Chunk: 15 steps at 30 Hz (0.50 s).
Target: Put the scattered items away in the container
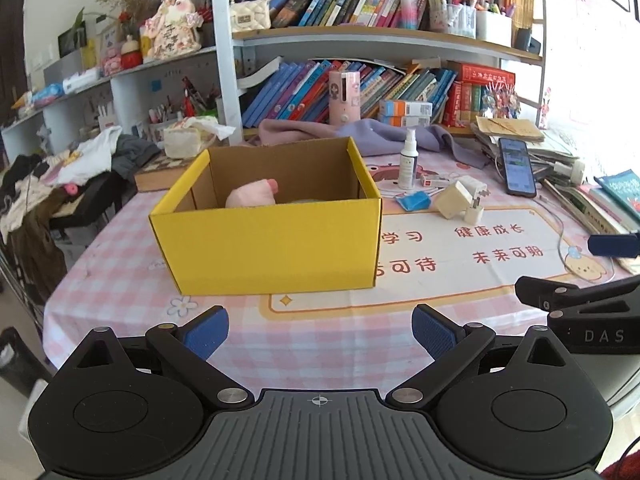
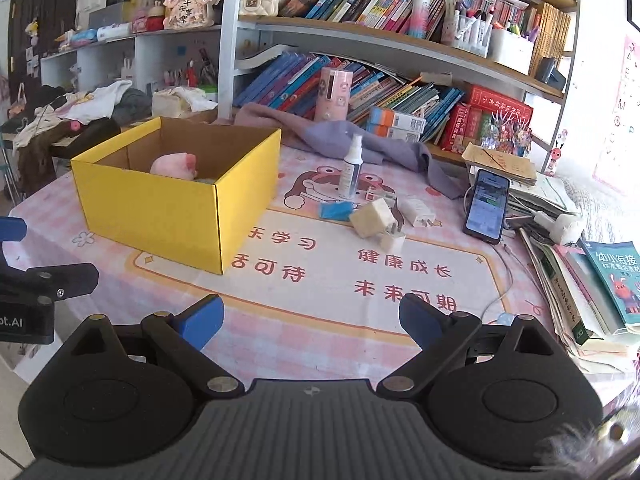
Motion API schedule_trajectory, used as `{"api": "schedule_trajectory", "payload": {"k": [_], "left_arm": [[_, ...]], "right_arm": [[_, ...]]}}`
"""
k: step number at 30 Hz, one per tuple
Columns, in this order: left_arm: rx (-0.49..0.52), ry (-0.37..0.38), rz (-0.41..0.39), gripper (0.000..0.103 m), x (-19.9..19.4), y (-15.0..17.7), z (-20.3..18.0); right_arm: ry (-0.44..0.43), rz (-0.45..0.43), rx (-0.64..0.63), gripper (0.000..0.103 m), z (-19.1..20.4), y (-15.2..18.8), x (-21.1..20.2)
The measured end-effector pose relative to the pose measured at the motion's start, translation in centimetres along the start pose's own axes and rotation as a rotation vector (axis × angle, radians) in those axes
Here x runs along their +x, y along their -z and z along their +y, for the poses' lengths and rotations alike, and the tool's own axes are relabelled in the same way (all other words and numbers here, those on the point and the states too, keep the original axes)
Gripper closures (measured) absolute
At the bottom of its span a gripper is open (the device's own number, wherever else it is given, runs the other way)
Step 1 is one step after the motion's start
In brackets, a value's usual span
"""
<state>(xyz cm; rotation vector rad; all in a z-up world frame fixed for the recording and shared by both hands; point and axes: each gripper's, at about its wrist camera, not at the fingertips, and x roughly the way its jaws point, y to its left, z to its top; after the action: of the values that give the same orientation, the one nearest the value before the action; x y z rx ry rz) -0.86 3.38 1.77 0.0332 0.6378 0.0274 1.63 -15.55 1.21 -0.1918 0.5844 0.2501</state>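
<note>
On the pink checked tablecloth (image 2: 120,280), reach the wide-open right gripper (image 2: 312,320) forward to the cream plastic charger cube (image 2: 370,218), gripping squarely; the left gripper (image 1: 320,330) is wide too.

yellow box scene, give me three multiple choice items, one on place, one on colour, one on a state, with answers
1. Where does the spray bottle stand?
A. inside the yellow box
B. on the table, to the right of the yellow box
C. on the shelf

2. What colour are the gripper pads?
A. blue
B. red
C. green

3. How is the right gripper?
A. shut on a charger
B. shut on nothing
C. open and holding nothing

Answers:
1. B: the bottle stands upright on the table, outside the yellow box and to its right, behind the chargers.
2. A: the pads on both the left gripper and the right gripper are blue.
3. C: its fingers stand wide apart over the table with nothing between them.
</note>
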Motion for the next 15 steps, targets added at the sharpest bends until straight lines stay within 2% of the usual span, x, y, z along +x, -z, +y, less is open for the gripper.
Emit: {"api": "schedule_trajectory", "payload": {"k": [15], "left_arm": [[0.038,0.031,-0.006,0.003,0.0,-0.1,-1.6]], "right_arm": [[0.006,-0.009,-0.015,0.007,-0.5,0.6,-1.2]]}}
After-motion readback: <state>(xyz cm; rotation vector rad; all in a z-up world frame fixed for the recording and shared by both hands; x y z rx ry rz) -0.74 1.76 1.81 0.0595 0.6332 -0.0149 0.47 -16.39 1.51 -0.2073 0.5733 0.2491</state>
